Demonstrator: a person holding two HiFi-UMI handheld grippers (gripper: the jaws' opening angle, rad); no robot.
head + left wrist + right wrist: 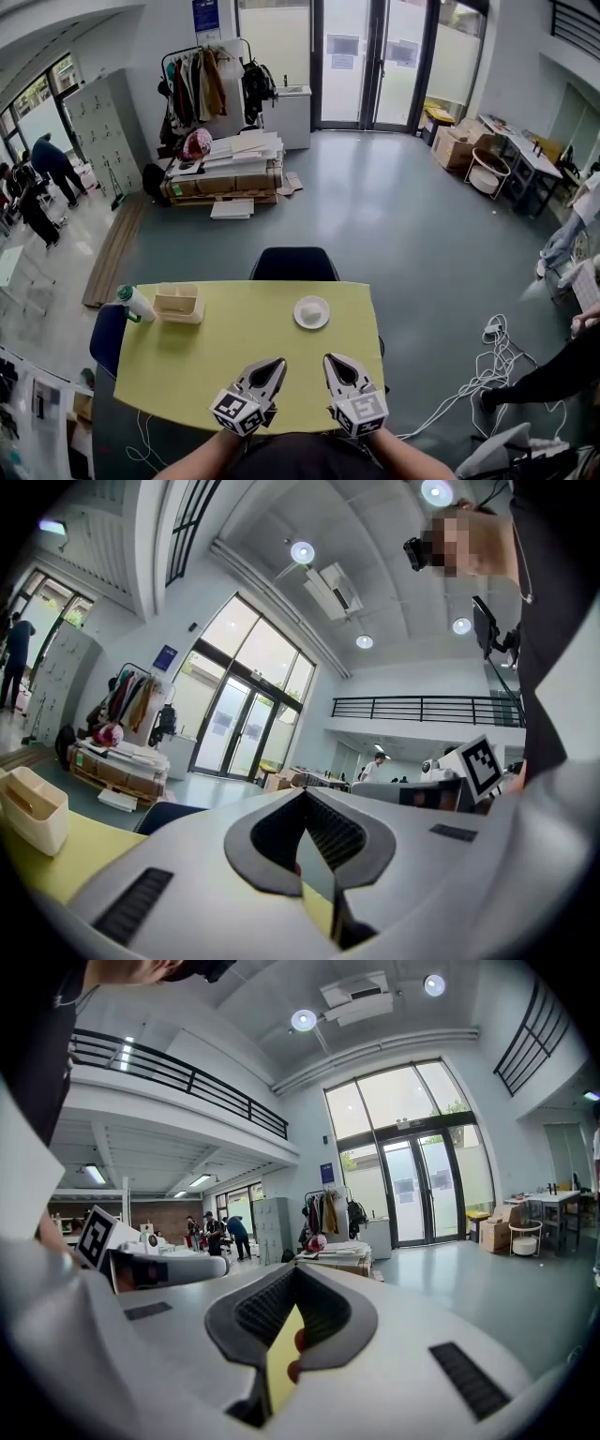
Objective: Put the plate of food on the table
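In the head view a small white plate (311,311) with a pale lump of food sits on the yellow-green table (187,375), towards its far right. Both grippers hover over the table's near edge, short of the plate and apart from it. My left gripper (277,362) is shut with nothing in it, its jaw tips meeting in the left gripper view (302,792). My right gripper (332,359) is likewise shut and empty, tips together in the right gripper view (294,1271). Both point roughly level across the room, so neither gripper view shows the plate.
A beige open box (178,303) and a white bottle with a green cap (136,302) stand at the table's far left. A dark chair (294,263) is pushed in at the far side. White cables (487,366) lie on the floor to the right.
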